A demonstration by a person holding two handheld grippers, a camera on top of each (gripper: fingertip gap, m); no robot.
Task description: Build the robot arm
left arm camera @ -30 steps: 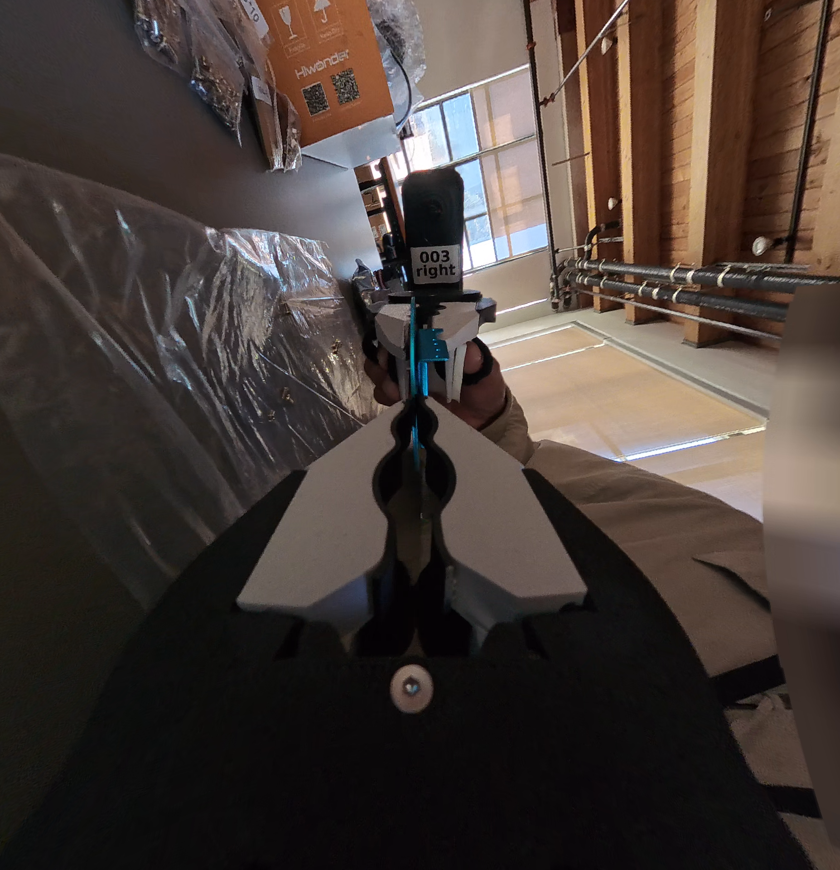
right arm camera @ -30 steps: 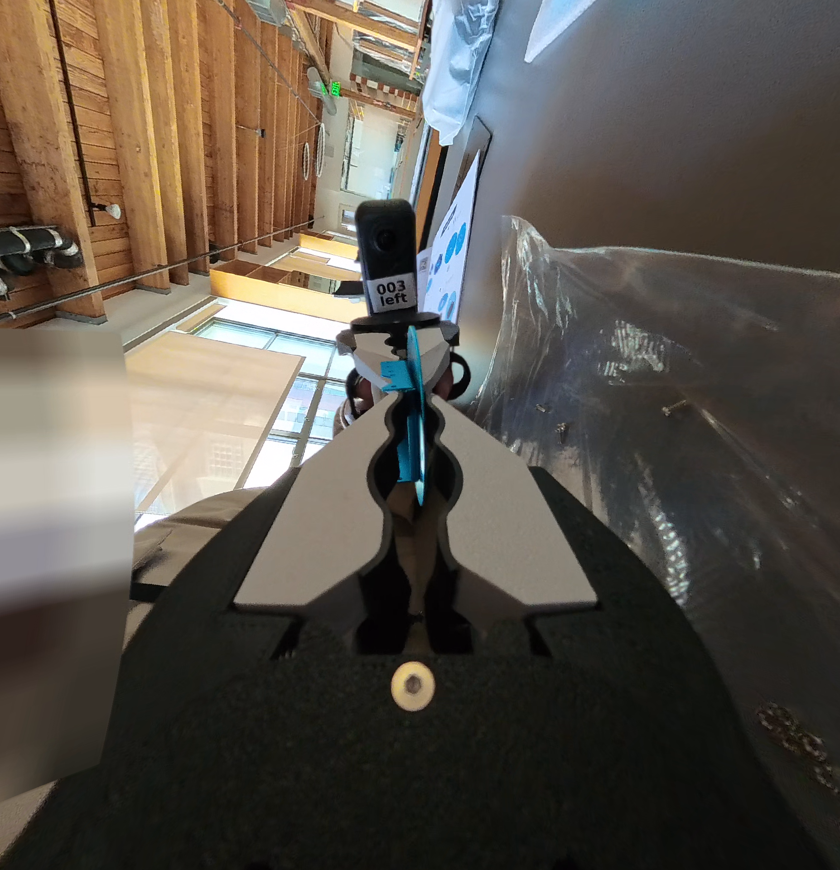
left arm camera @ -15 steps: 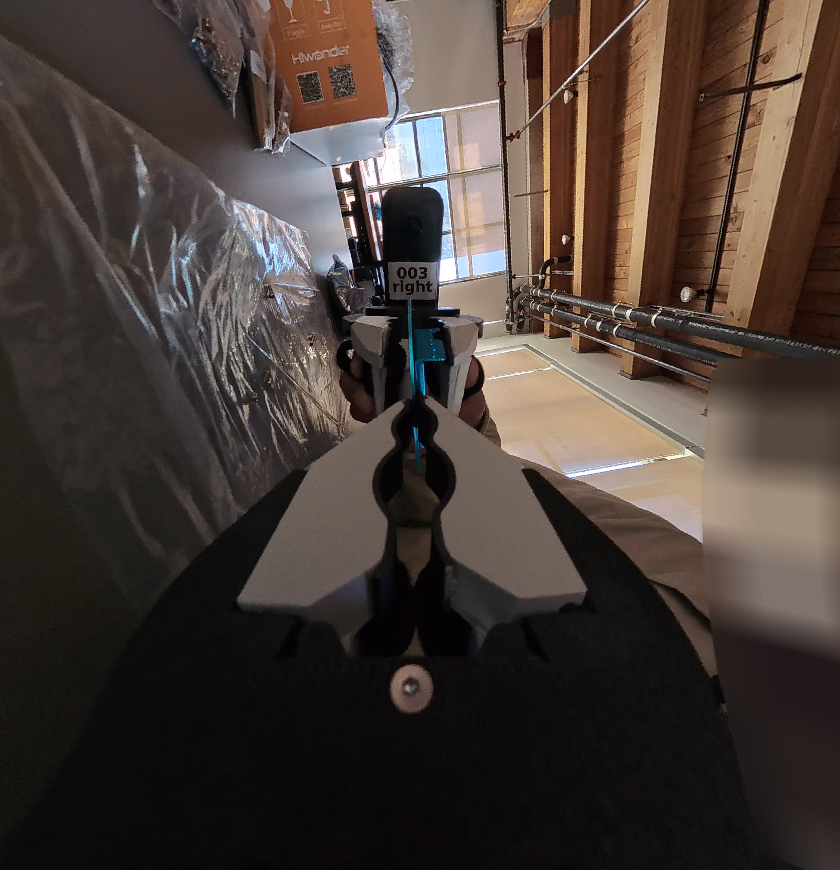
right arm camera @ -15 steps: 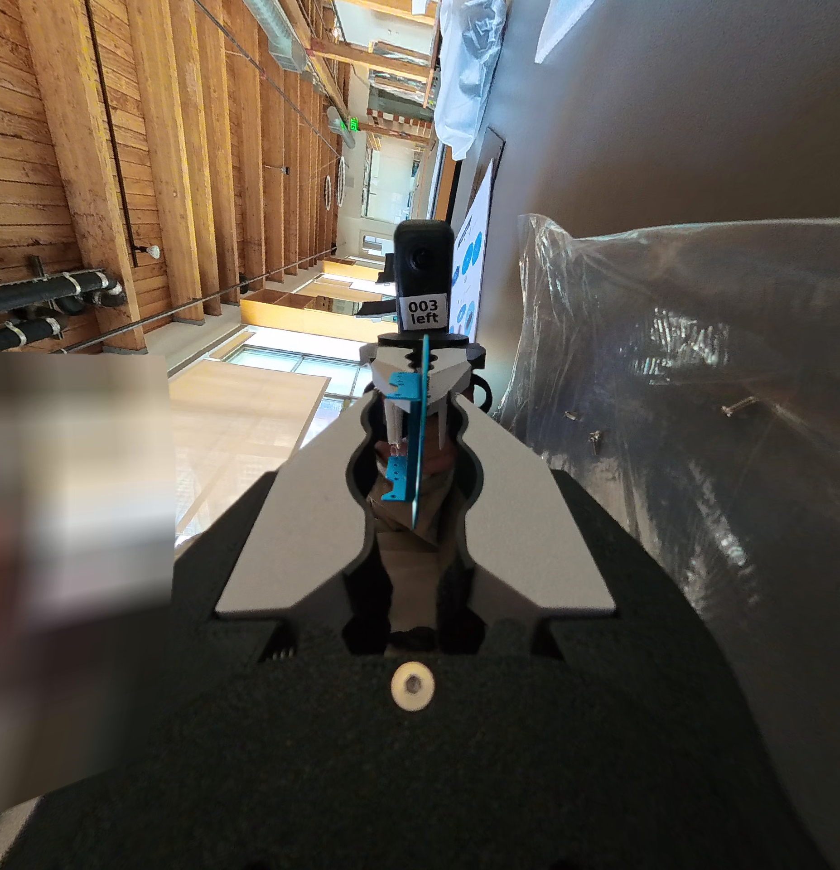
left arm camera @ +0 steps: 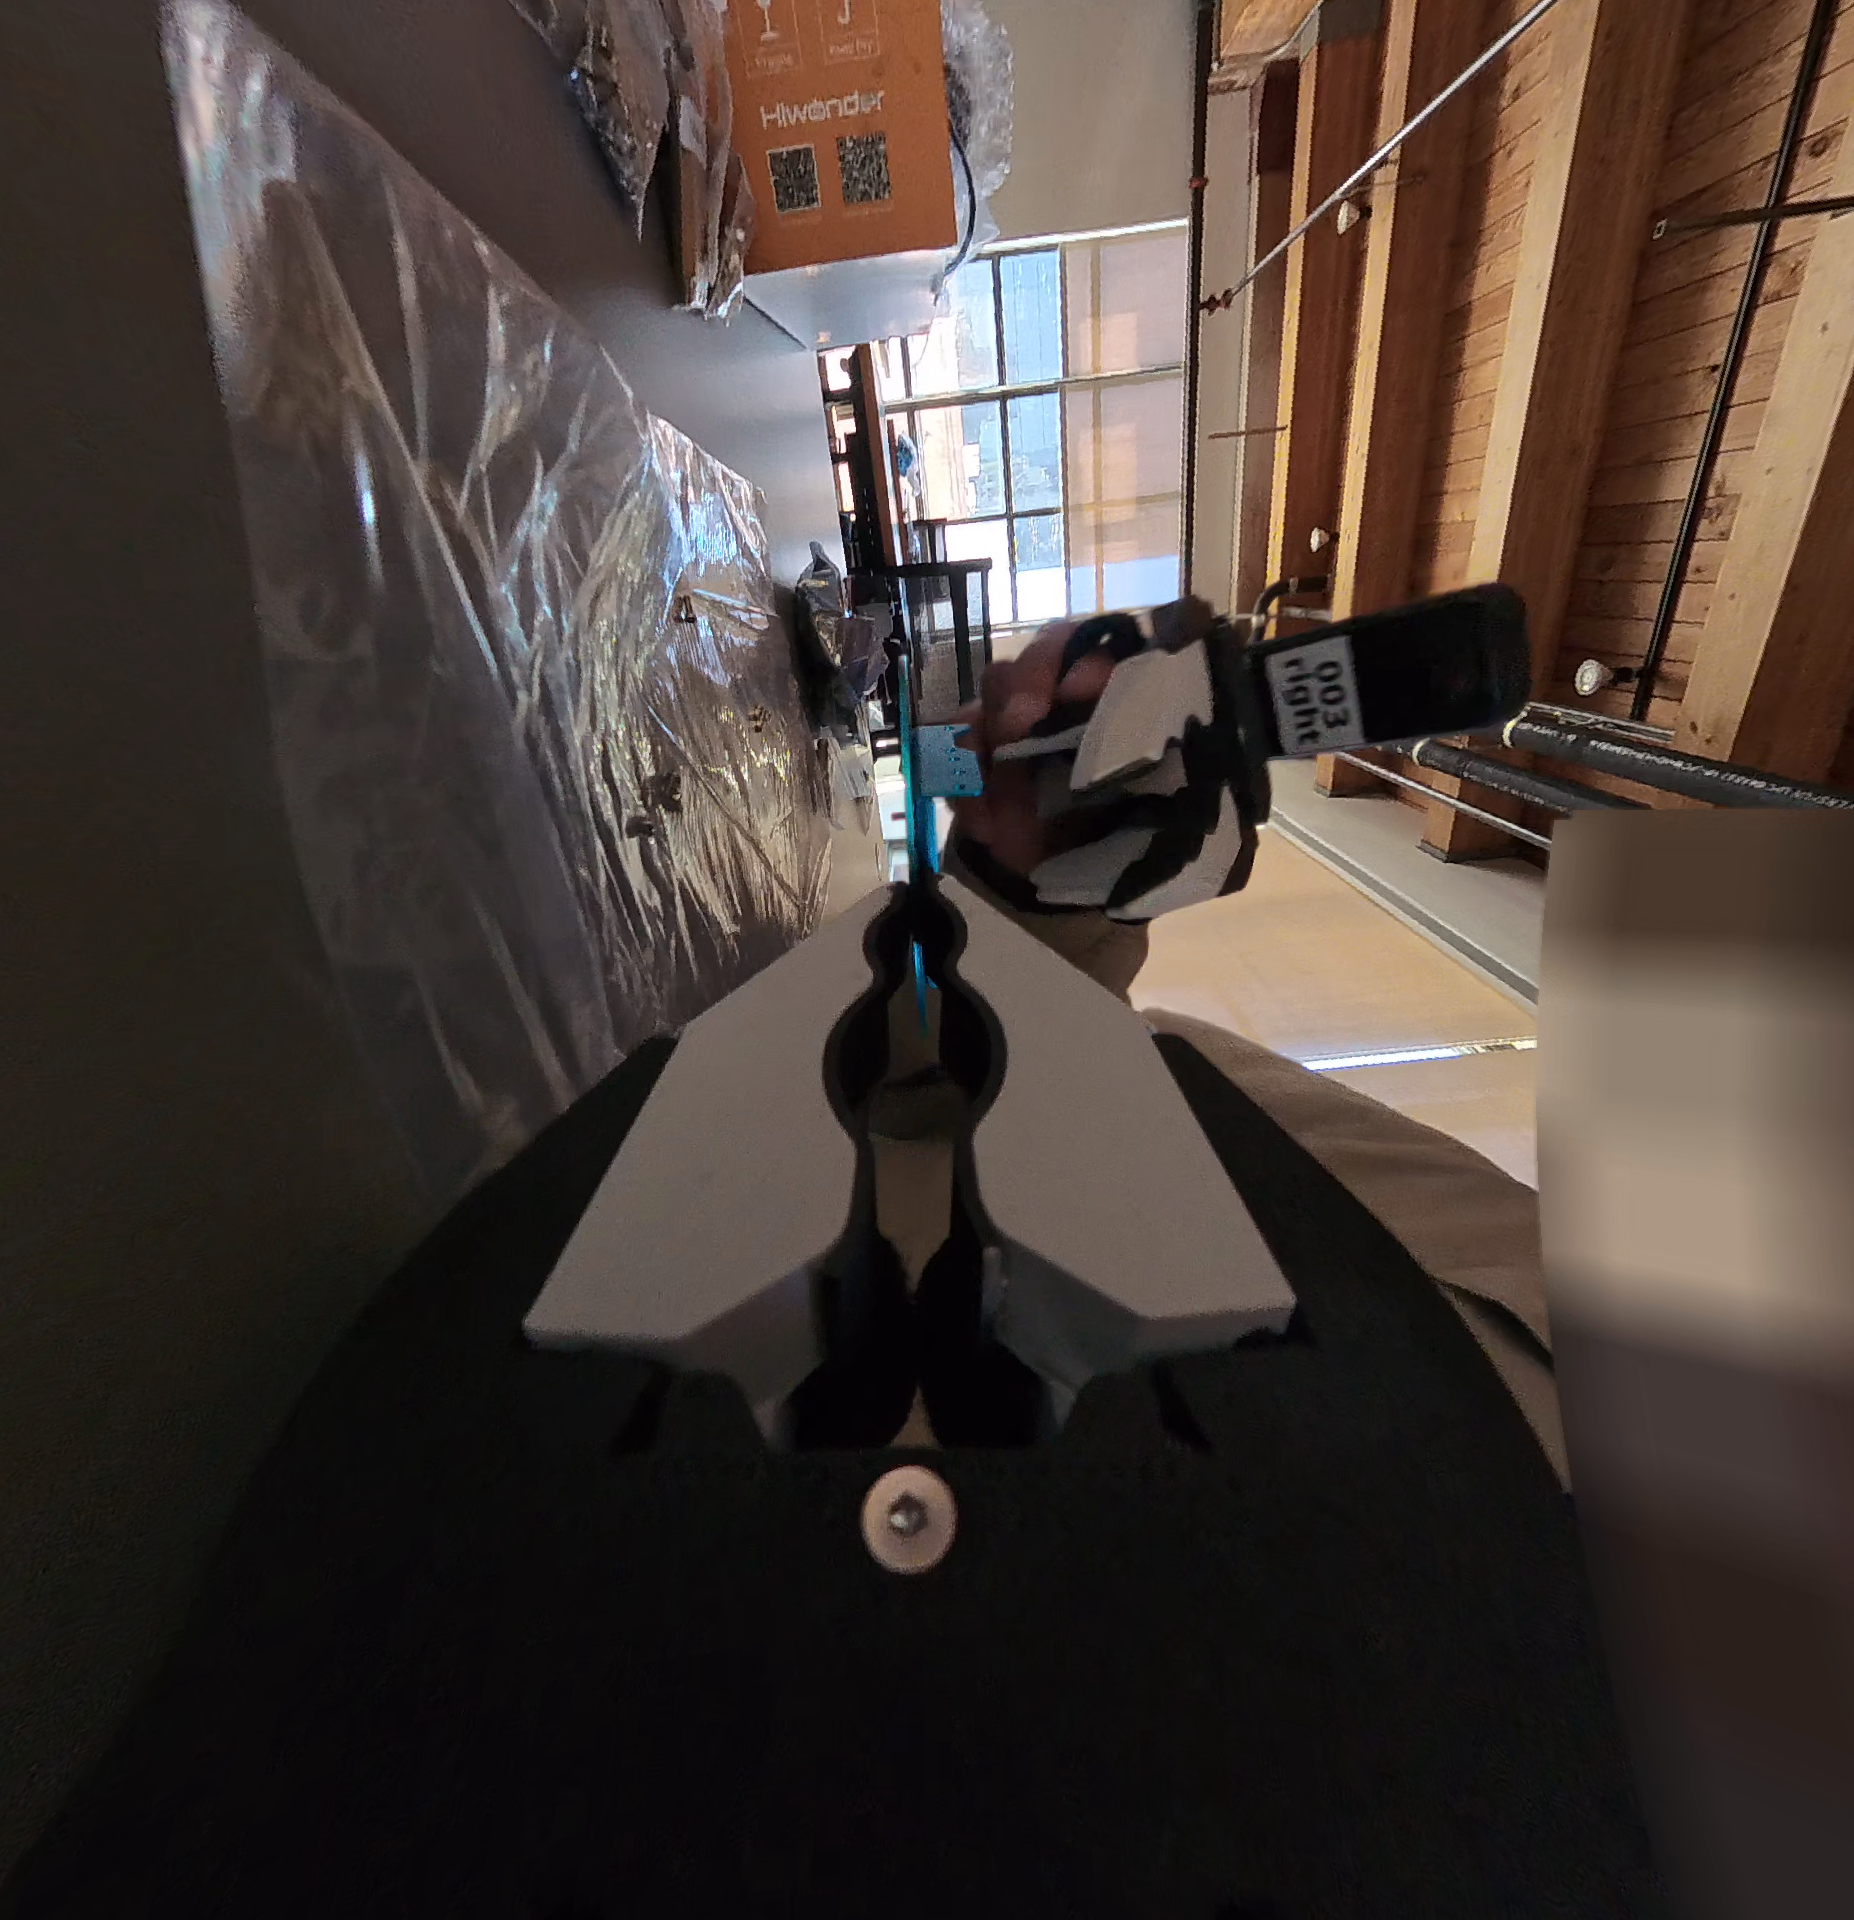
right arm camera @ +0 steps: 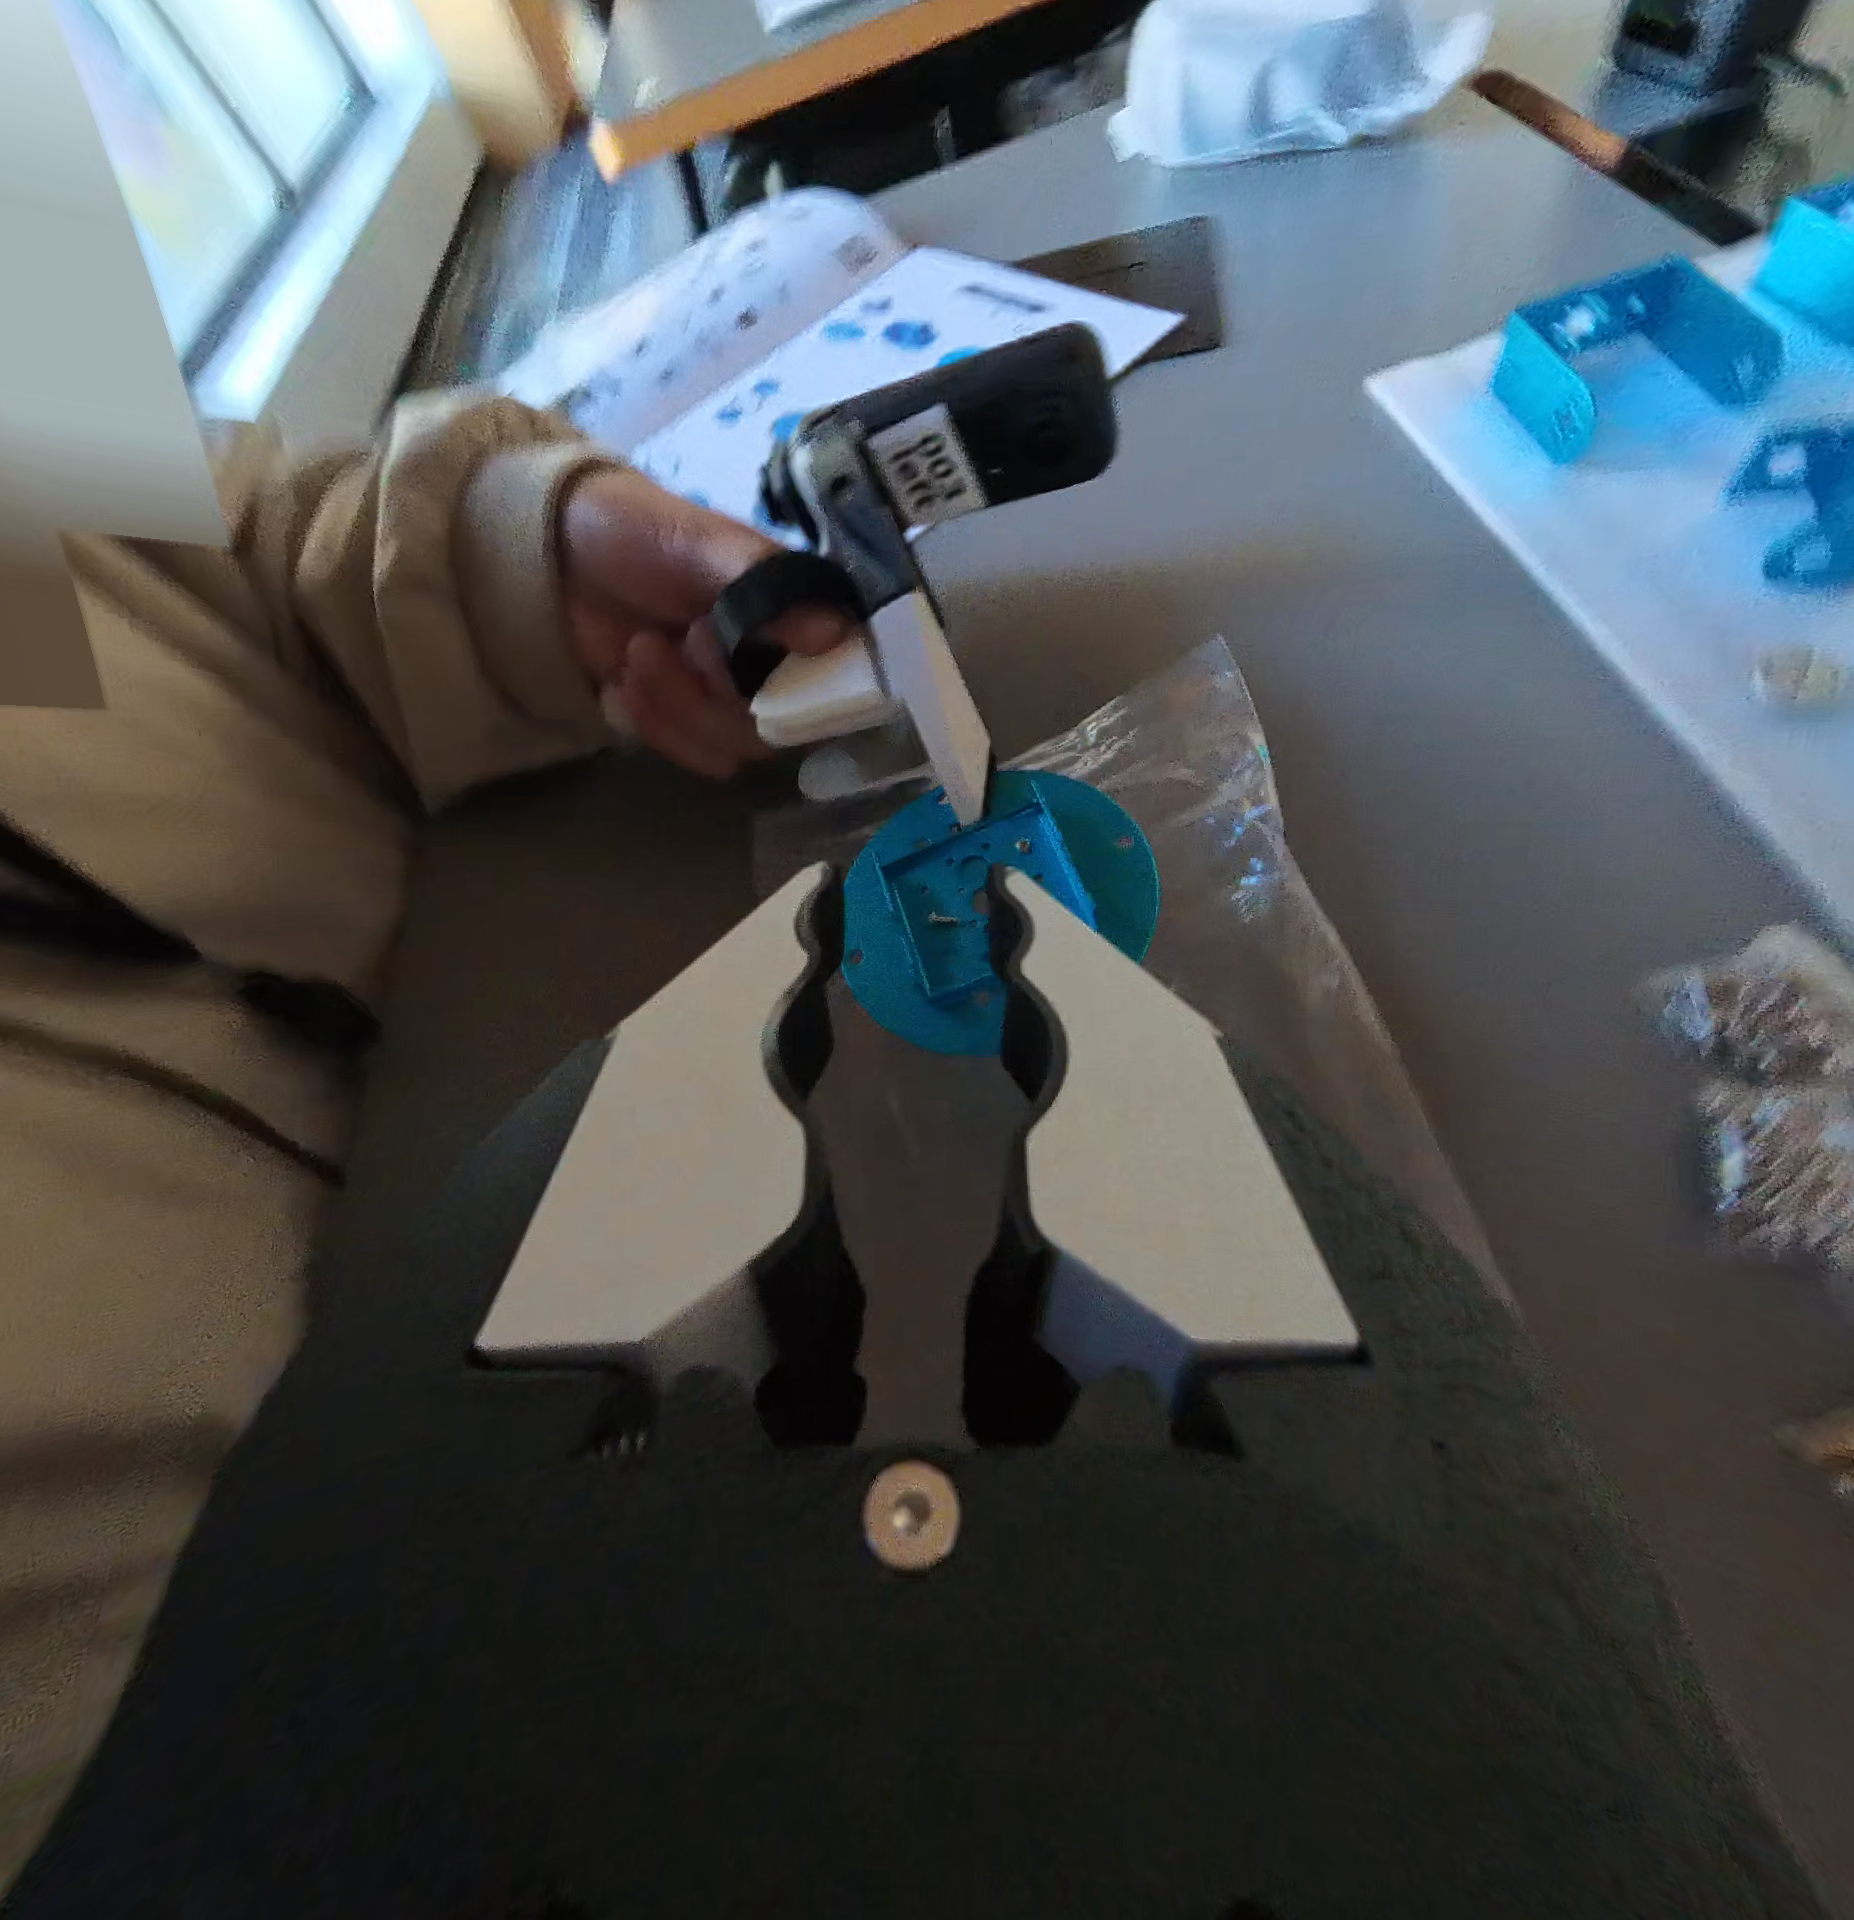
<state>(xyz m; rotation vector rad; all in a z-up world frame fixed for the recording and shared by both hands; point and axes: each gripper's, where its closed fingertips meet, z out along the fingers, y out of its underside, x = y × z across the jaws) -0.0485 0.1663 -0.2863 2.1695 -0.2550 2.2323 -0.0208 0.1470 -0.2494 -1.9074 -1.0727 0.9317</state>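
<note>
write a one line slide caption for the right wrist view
Left gripper pinches a blue disc part over a grey table, right gripper open beside it.

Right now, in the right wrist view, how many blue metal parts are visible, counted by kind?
Blue round plate, with a bracket mounted on it: 1
Loose blue brackets, blurred: 3
Total: 4

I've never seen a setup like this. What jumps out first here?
A blue disc with a bracket on it, pinched at its edge by the left gripper, hangs just beyond the open right gripper. More blue brackets lie on a white sheet at the table's right, beside crinkled plastic bags.
</note>
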